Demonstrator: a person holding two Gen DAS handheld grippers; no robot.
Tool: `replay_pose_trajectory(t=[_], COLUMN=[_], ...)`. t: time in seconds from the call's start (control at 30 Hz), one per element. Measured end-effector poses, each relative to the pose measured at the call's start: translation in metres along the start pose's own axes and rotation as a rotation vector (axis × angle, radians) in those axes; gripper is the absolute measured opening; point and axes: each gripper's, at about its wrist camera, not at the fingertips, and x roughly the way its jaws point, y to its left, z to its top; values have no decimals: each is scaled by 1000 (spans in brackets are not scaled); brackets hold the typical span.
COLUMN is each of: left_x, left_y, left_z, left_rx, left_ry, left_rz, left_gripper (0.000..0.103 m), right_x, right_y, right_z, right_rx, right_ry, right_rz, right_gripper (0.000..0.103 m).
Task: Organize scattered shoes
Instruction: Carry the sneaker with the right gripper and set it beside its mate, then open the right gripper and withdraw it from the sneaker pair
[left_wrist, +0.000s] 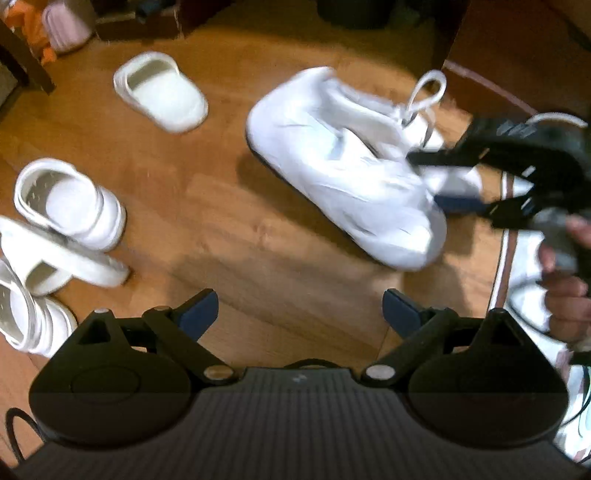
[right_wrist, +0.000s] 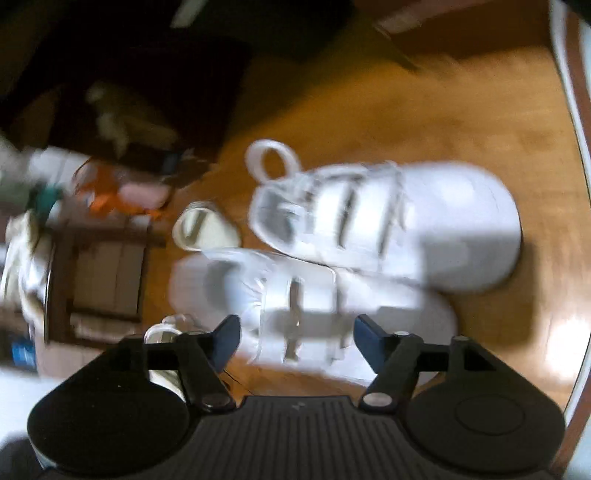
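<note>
Two white sneakers (right_wrist: 369, 236) lie just ahead of the spread right tongs (right_wrist: 297, 332) (left tongs (left_wrist: 300, 308) likewise spread).

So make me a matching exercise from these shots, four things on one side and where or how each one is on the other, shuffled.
Things:
1. white sneakers
2. lone white slipper
3. left gripper
4. cluster of white clogs

Places or states:
A. jaws apart over bare wood floor, nothing between them
B. at the left edge of the left wrist view
C. lying together, right in front of the right gripper, whose jaws stand open
D. alone on the floor, beyond the clogs

Pairs: 1-C, 2-D, 3-A, 4-B
</note>
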Motion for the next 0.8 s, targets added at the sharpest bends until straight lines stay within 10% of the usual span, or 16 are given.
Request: replay_pose_trajectory(t=[0.5, 0.8], left_x=[11, 8], left_y=[20, 46], left_z=[-2, -7], left_rx=[-70, -151], left_ry=[29, 50], left_rz=[77, 101], left_gripper=[97, 97], right_x=[61, 125], right_y=[76, 78], right_z=[-29, -22], right_rx=[-767, -832], right_ry=[108, 209], right_rz=[-136, -266], right_gripper=[83, 86])
